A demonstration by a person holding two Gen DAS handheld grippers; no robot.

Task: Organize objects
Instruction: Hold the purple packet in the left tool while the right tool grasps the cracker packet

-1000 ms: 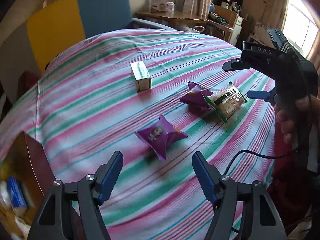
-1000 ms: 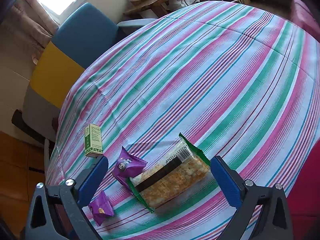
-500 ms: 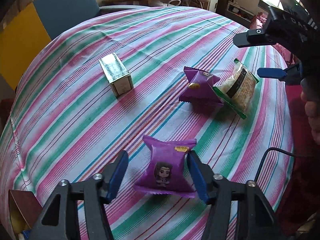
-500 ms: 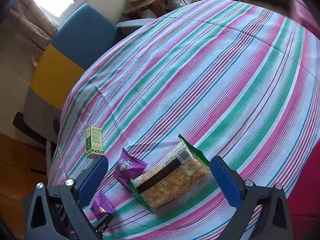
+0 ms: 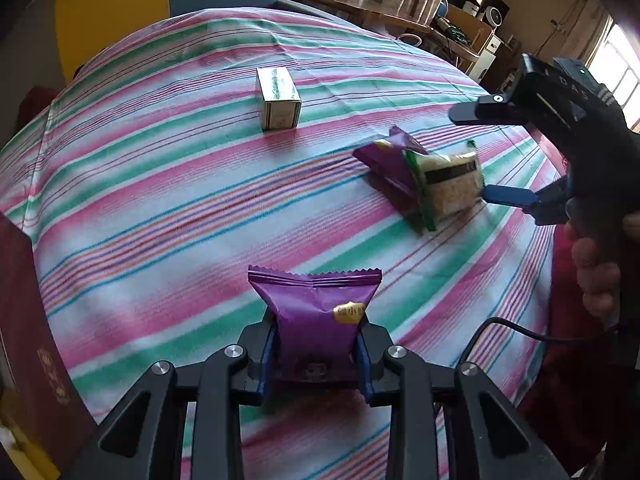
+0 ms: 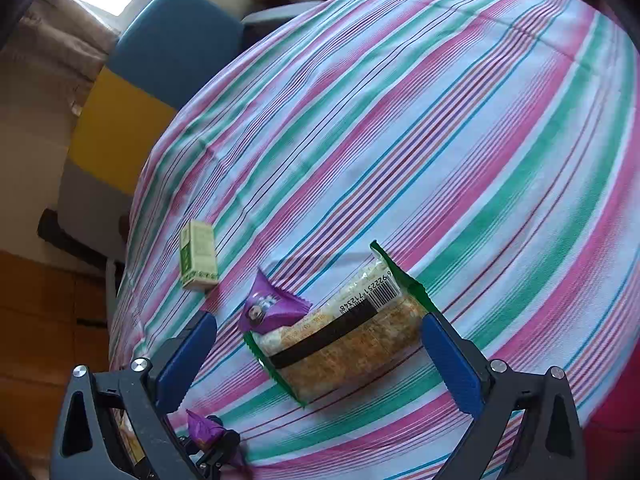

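Note:
My left gripper (image 5: pixel 316 354) is shut on a purple snack packet (image 5: pixel 316 312) and holds it just above the striped tablecloth (image 5: pixel 160 184); this packet also shows in the right wrist view (image 6: pixel 206 432). My right gripper (image 6: pixel 320 354) is open, its blue fingers on either side of a green-edged cracker pack (image 6: pixel 344 332) that lies on the cloth. A second purple packet (image 6: pixel 270 306) lies against the cracker pack's left end. A small green and white box (image 6: pixel 198 256) lies further left. The right gripper (image 5: pixel 500 152) also shows in the left wrist view, by the cracker pack (image 5: pixel 448 184).
A dark red box (image 5: pixel 36 352) with items inside stands at the left table edge. A blue and yellow chair (image 6: pixel 160 64) stands beyond the table. A cable (image 5: pixel 504 332) trails from the right gripper. A cluttered desk (image 5: pixel 380 4) is in the background.
My left gripper has moved onto the near purple packet, shut on it and lifted it slightly. My right gripper has come lower and closer around the cracker pack, still open.

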